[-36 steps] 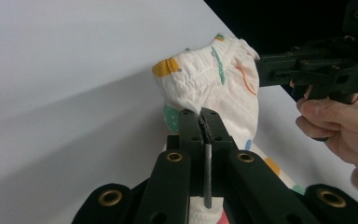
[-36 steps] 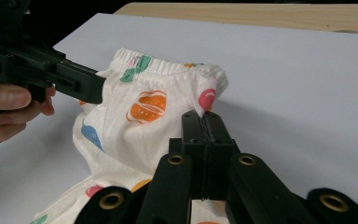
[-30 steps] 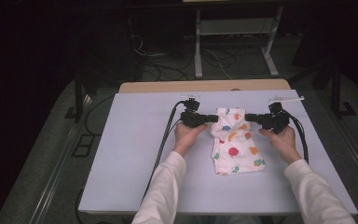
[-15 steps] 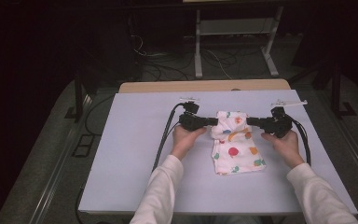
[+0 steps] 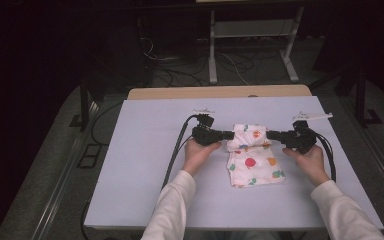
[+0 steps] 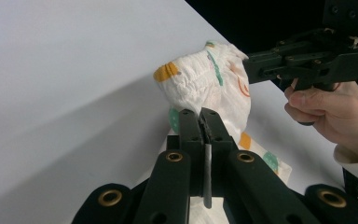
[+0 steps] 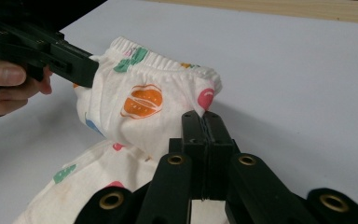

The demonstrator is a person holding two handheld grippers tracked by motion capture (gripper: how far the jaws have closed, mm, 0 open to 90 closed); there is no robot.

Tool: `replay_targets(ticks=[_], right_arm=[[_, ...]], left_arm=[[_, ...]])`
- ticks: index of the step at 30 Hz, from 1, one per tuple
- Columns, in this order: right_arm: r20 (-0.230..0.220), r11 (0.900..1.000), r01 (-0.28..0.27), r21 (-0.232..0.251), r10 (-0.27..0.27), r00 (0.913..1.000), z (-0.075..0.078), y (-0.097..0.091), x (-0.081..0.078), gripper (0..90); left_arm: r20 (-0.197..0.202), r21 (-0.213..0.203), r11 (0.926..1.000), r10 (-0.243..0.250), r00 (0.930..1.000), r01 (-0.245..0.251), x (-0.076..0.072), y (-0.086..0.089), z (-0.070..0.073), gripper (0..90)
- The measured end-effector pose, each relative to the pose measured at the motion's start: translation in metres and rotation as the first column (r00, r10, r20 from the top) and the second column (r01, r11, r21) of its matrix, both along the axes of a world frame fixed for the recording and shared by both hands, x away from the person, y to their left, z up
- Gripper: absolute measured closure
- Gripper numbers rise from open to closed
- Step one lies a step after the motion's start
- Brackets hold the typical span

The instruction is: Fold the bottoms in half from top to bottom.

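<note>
Small white baby pants with coloured prints lie on the pale table, right of its middle. Their elastic waistband end is lifted off the table and curls over toward the person. My left gripper is shut on the pants' left waist corner. Opposite it, my right gripper is shut on the right waist corner. The leg end rests flat on the table. Both grippers point inward at each other, a hand's width apart.
Black cables trail from the left gripper across the table toward the front edge; another cable loops by the right hand. A wooden strip runs along the table's far edge. A white label lies at the far right.
Both grippers have drawn the waistband end a little toward the person, folding it over the rest of the pants. The leg end has stayed in place.
</note>
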State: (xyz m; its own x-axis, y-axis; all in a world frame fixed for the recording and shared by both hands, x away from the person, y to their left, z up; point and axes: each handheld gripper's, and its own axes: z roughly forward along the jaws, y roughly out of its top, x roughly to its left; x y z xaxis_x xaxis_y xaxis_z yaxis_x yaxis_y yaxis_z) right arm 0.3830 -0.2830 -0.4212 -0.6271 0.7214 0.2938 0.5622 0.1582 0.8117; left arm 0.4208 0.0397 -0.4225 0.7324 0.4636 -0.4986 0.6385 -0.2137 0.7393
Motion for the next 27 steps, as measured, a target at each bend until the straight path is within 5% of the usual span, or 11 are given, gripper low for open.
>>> replay_targets(ticks=[15, 27], right_arm=[[-0.024, 0.9992, -0.036, -0.019, 0.036, 0.9991, -0.005, 0.001, -0.014, 88.0], [-0.045, 0.9969, -0.05, -0.061, 0.047, 0.9979, -0.01, 0.001, -0.02, 88.0]], left_arm=[[0.016, -0.027, 0.9995, -0.013, 0.9998, 0.013, -0.021, 0.002, -0.015, 88.7], [0.042, 0.029, 0.9985, -0.048, 0.998, 0.047, -0.029, -0.006, -0.018, 88.6]])
